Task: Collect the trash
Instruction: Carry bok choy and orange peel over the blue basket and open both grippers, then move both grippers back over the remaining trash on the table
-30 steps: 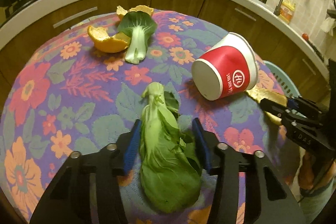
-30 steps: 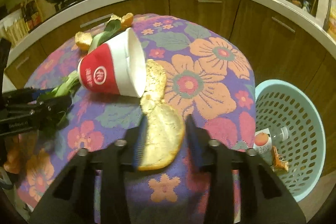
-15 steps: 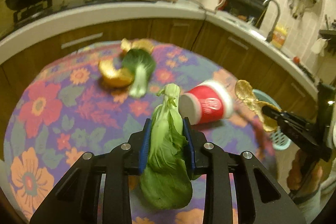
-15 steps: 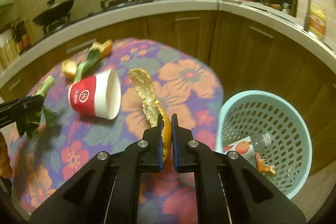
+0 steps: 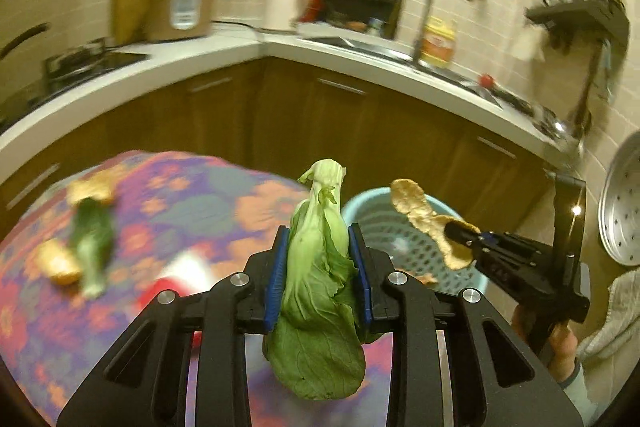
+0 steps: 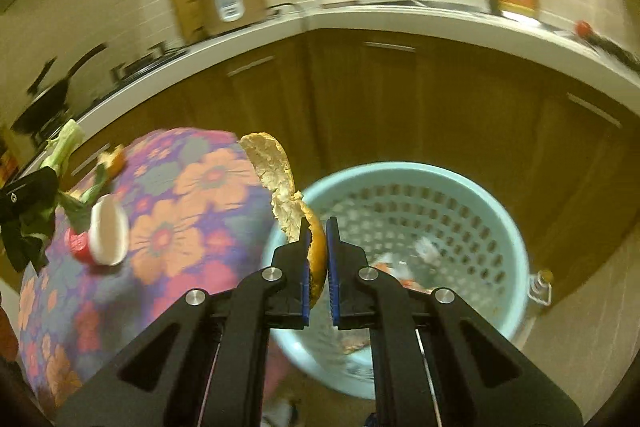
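Trash is held in both grippers. In the left wrist view, a limp bok choy (image 5: 318, 279), pale ribbed stalk up and crinkled dark-green leaf hanging below, is pinched between the blue pads of the left gripper (image 5: 318, 269), clear of the table (image 5: 168, 195). The table wears a purple cloth with orange and pink flowers; on it, blurred, lie a second bok choy (image 5: 93, 247), orange peels (image 5: 60, 263) and a red-and-white paper cup (image 5: 176, 283) on its side. To the right, the right gripper (image 5: 456, 235), gripped by a hand (image 5: 560, 343), holds a curled, dry, golden peel (image 5: 432, 223) in front of the pale-blue perforated basket (image 5: 380, 223).

In the right wrist view, the right gripper (image 6: 318, 247) is pressed tight on that peel (image 6: 280, 195), whose rough pale inner face curves upward, just beside the rim of the basket (image 6: 500, 227). The round plastic basket stands on the floor beside the table (image 6: 192, 211) and already contains scraps. Behind run brown wood cabinets (image 6: 400, 99), a white curved counter (image 6: 440, 27), a rice cooker (image 6: 230, 1) and a tiled wall.
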`<state>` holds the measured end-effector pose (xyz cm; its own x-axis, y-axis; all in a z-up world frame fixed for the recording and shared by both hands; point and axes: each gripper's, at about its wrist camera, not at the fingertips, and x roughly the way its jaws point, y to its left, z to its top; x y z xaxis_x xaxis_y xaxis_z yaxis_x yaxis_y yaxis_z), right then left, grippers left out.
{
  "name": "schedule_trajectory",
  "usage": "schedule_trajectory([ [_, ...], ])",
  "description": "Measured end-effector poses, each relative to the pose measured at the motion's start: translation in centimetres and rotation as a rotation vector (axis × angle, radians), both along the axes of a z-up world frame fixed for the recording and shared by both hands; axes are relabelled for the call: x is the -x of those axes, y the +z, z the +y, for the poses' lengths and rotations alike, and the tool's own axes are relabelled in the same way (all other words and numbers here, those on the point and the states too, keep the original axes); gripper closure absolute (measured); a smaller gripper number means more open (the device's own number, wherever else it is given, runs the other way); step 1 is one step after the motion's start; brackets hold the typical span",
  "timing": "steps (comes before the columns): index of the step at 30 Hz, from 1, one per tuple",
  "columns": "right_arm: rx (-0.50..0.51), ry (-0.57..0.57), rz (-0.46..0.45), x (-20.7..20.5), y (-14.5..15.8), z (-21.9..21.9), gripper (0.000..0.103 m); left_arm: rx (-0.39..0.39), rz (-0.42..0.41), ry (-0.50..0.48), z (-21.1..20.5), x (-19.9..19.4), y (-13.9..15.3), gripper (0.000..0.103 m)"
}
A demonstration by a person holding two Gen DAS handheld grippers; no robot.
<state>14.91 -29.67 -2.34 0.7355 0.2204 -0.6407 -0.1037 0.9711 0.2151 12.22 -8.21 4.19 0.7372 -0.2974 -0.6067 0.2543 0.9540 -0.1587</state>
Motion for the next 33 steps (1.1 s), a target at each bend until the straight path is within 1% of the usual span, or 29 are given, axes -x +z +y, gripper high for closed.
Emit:
schedule_trajectory([
  [3,-0.016,-0.059,0.022,-0.2,-0.9,-2.4,0.098,0.025,0.032,-0.061,-3.3,-2.0,-1.3,0.075],
  [7,-0.039,-0.126,0.065,-0.6,-2.5,-4.9,0.098,0.019,0.057,-0.125,-8.0,-4.1,-3.1,0.075],
  [11,-0.04,-0.155,0.114,-1.4,-4.2,-5.9,0.098,0.018,0.085,-0.15,-10.5,-5.8,-5.2,0.074],
  [15,-0.042,-0.167,0.156,-2.1,-6.0,-6.0,0.098,0.034,0.127,-0.178,-11.3,-6.6,-7.5,0.072],
  [18,-0.053,-0.164,0.188,-2.1,-7.2,-6.2,0.097,0.037,0.143,-0.173,-11.4,-6.9,-8.6,0.063],
  [19,-0.064,-0.162,0.204,-2.3,-7.5,-6.3,0.096,0.039,0.157,-0.178,-11.4,-7.0,-9.0,0.054],
  [20,-0.089,-0.155,0.221,-2.4,-7.9,-6.5,0.094,0.046,0.159,-0.181,-11.3,-7.1,-9.0,0.053],
  [22,-0.096,-0.153,0.232,-2.3,-8.2,-6.7,0.091,0.061,0.157,-0.19,-11.0,-7.0,-8.7,0.053],
  [24,-0.091,-0.141,0.234,-2.2,-8.1,-6.4,0.087,0.07,0.145,-0.19,-10.6,-6.6,-8.1,0.048],
  [25,-0.089,-0.135,0.23,-2.1,-8.0,-6.3,0.081,0.075,0.131,-0.187,-10.2,-6.3,-7.7,0.046],
  [27,-0.067,-0.129,0.21,-1.8,-7.2,-5.7,0.078,0.085,0.12,-0.177,-9.5,-5.8,-7.1,0.044],
  [30,-0.07,-0.111,0.183,-1.5,-5.8,-4.9,0.074,0.105,0.106,-0.162,-8.2,-5.0,-6.0,0.044],
  [33,-0.063,-0.077,0.135,-1.2,-3.5,-3.4,0.065,0.111,0.063,-0.131,-5.7,-3.5,-4.2,0.044],
])
